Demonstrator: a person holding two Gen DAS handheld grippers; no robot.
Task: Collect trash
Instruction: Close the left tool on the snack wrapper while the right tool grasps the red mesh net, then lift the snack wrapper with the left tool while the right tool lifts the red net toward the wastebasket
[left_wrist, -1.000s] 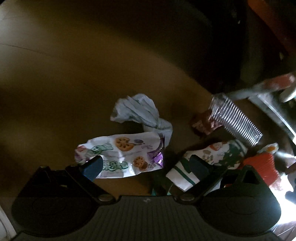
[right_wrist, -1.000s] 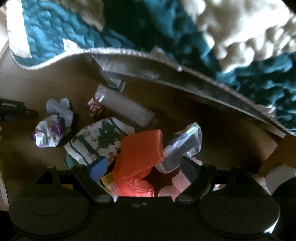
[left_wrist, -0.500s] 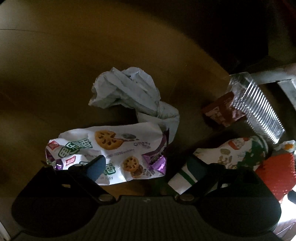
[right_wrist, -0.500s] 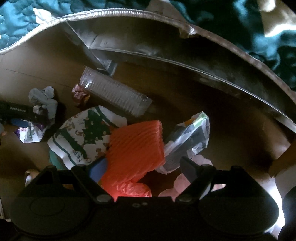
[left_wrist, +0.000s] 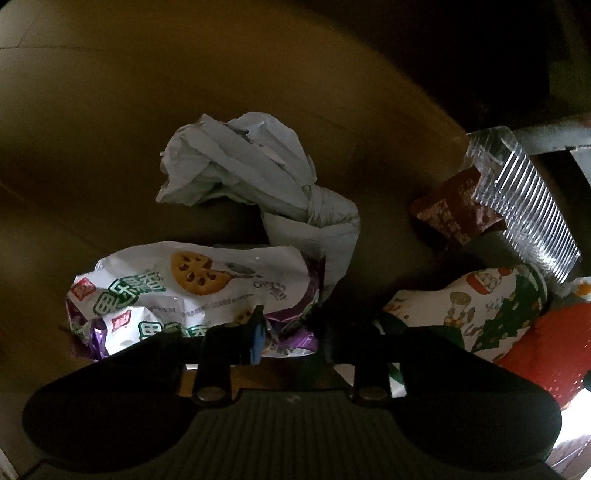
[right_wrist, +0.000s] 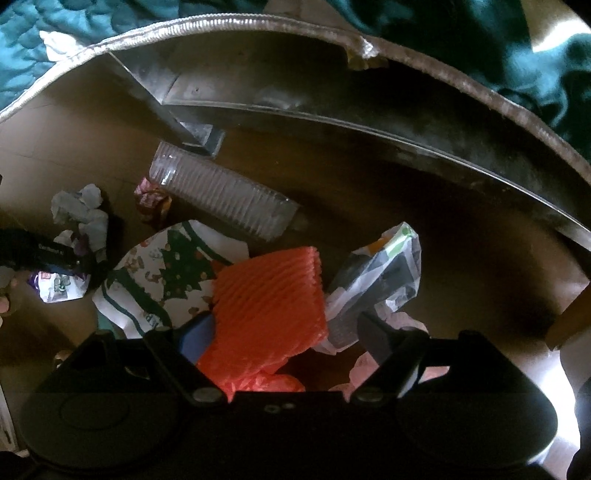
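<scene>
bare brown floor (left_wrist: 110, 110) left of crumpled paper (left_wrist: 251, 173), litter crowded right, bed frame (right_wrist: 369, 122) beyond

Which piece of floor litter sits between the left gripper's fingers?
The white snack wrapper printed with lotus-root slices: the closing left gripper pinches its purple edge. The crumpled grey paper and Christmas-print paper cup lie outside it.

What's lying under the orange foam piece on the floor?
The orange foam piece overlaps the Christmas-print paper cup and rests on red plastic. Anything beneath its middle is hidden.

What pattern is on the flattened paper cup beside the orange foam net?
Christmas trees, green stripes on white paper cup; clearest in right wrist view.
</scene>
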